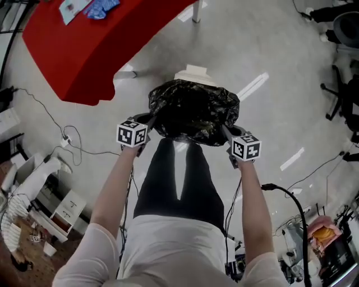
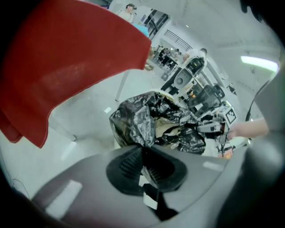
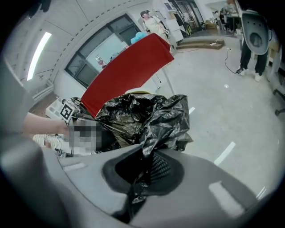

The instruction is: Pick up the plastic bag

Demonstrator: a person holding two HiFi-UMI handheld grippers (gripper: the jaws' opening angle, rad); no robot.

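Observation:
A crumpled black plastic bag (image 1: 194, 111) hangs in the air between my two grippers, above the pale floor. My left gripper (image 1: 150, 124) is shut on the bag's left rim, and its own view shows the film (image 2: 138, 120) pinched between the ribbed pads. My right gripper (image 1: 225, 132) is shut on the right rim, where a fold of the bag (image 3: 167, 121) runs down into the closed jaws. The bag's mouth is stretched open and shows brownish paper or card (image 2: 167, 129) inside. A white object (image 1: 194, 74) peeks out past the bag's far edge.
A table with a red cloth (image 1: 95, 39) stands ahead on the left, its metal leg (image 1: 196, 11) near the bag. Cables (image 1: 73, 143) trail on the floor at left. White boxes and clutter (image 1: 39, 196) lie lower left, office chairs (image 1: 345, 84) at right.

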